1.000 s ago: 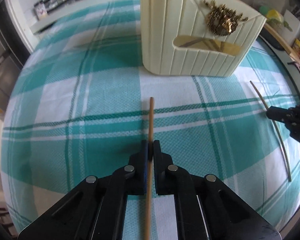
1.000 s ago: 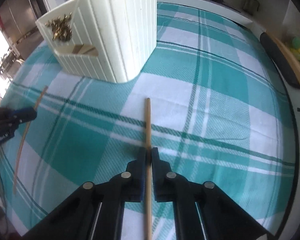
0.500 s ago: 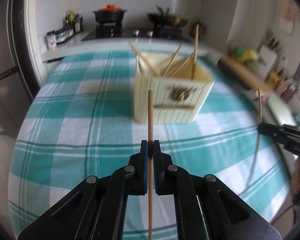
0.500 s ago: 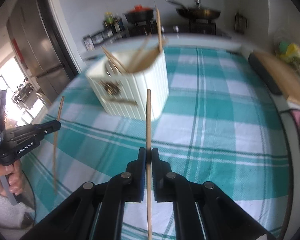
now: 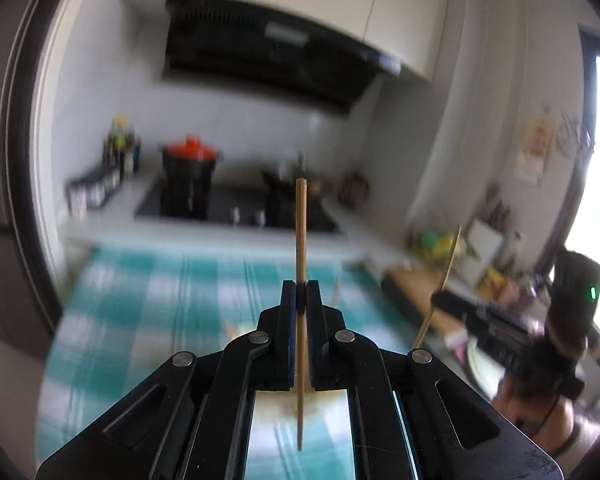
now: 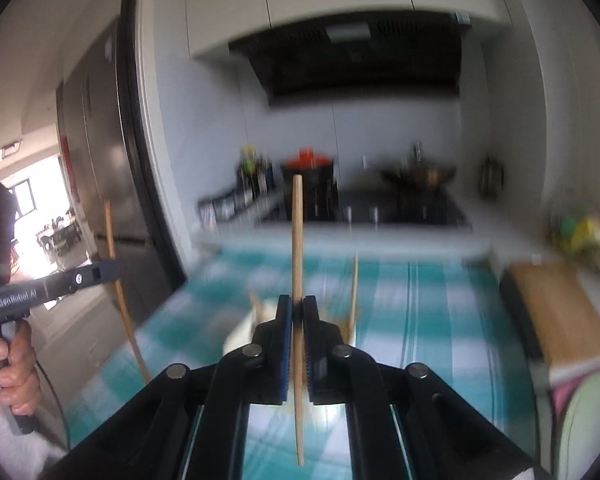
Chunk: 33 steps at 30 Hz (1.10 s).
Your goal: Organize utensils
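My left gripper (image 5: 301, 292) is shut on a wooden chopstick (image 5: 301, 224) and holds it upright, high above the table. My right gripper (image 6: 297, 306) is shut on a second wooden chopstick (image 6: 297, 232), also upright. The cream utensil holder (image 6: 242, 330) sits below the right gripper, mostly hidden behind its jaws, with sticks (image 6: 354, 292) poking out of it. Each gripper shows in the other's view: the right one (image 5: 440, 300) with its chopstick (image 5: 450, 264), the left one (image 6: 114, 270) with its chopstick (image 6: 114, 264). Both views are blurred.
The table wears a teal and white checked cloth (image 5: 160, 288). Behind it is a stove counter with a black pot with a red lid (image 5: 190, 176) and a wok (image 6: 420, 176). A wooden board (image 6: 556, 308) lies at the table's right side.
Both grippers have lifted and tilted upward with their chopsticks. The views now look at the kitchen wall, and the holder has dropped below the jaws.
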Available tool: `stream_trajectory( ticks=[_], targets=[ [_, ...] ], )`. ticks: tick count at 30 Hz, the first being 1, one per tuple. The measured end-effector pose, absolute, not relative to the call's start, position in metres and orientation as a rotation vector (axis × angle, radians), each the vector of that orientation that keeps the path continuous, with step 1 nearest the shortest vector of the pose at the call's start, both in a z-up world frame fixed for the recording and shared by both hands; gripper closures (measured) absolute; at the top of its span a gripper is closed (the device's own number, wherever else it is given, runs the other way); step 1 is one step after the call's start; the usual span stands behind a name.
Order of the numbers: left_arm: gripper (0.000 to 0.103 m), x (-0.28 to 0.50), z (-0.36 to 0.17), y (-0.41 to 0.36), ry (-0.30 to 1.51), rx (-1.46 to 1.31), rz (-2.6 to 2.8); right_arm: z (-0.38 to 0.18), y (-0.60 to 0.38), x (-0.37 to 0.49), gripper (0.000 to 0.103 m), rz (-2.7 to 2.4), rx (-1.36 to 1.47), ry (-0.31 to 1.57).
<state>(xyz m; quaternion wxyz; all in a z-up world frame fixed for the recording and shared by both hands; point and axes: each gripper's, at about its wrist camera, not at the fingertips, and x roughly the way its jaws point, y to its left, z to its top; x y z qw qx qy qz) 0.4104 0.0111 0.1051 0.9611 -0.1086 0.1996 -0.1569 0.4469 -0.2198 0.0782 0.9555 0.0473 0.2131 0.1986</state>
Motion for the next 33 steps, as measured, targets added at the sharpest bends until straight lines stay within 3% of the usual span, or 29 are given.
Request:
stream_trajectory(
  ticks=[3, 6, 13, 14, 15, 16, 17, 18, 19, 21, 22, 33],
  targets=[
    [0.1, 0.447, 0.111, -0.001, 0.344, -0.21, -0.267, 0.089, -0.212, 0.48, 0.098, 0.403, 0.106, 0.352],
    [0.1, 0.485, 0.085, -0.01, 0.381, -0.202, -0.241, 0.071, -0.204, 0.509, 0.098, 0.406, 0.101, 0.336],
    [0.097, 0.542, -0.037, -0.023, 0.698, -0.176, -0.216, -0.037, -0.185, 0.569, 0.096, 0.433, 0.137, 0.634],
    [0.088, 0.542, -0.049, -0.023, 0.729, -0.165, -0.206, -0.052, -0.182, 0.573, 0.095, 0.433, 0.142, 0.684],
    [0.07, 0.538, -0.06, -0.024, 0.747, -0.157, -0.198, -0.065, -0.182, 0.576, 0.092, 0.423, 0.146, 0.732],
    [0.058, 0.532, -0.067, -0.021, 0.744, -0.146, -0.188, -0.076, -0.184, 0.577, 0.077, 0.409, 0.158, 0.765],
    [0.031, 0.522, -0.071, -0.019, 0.721, -0.134, -0.175, -0.082, -0.189, 0.573, 0.065, 0.399, 0.173, 0.774],
    [0.01, 0.516, -0.071, -0.018, 0.7, -0.123, -0.161, -0.084, -0.194, 0.568, 0.042, 0.415, 0.203, 0.757],
    [0.003, 0.502, -0.071, -0.017, 0.66, -0.097, -0.125, -0.082, -0.197, 0.562, 0.027, 0.424, 0.211, 0.741],
    [0.0, 0.483, -0.069, -0.015, 0.606, -0.055, -0.071, -0.077, -0.198, 0.548, 0.012, 0.387, 0.178, 0.729],
    [0.0, 0.471, -0.067, -0.017, 0.587, -0.021, -0.039, -0.071, -0.2, 0.538, 0.01, 0.382, 0.163, 0.717],
    [0.0, 0.361, -0.026, -0.02, 0.515, 0.08, 0.15, -0.002, -0.196, 0.41, 0.002, 0.203, 0.071, 0.559]
  ],
)
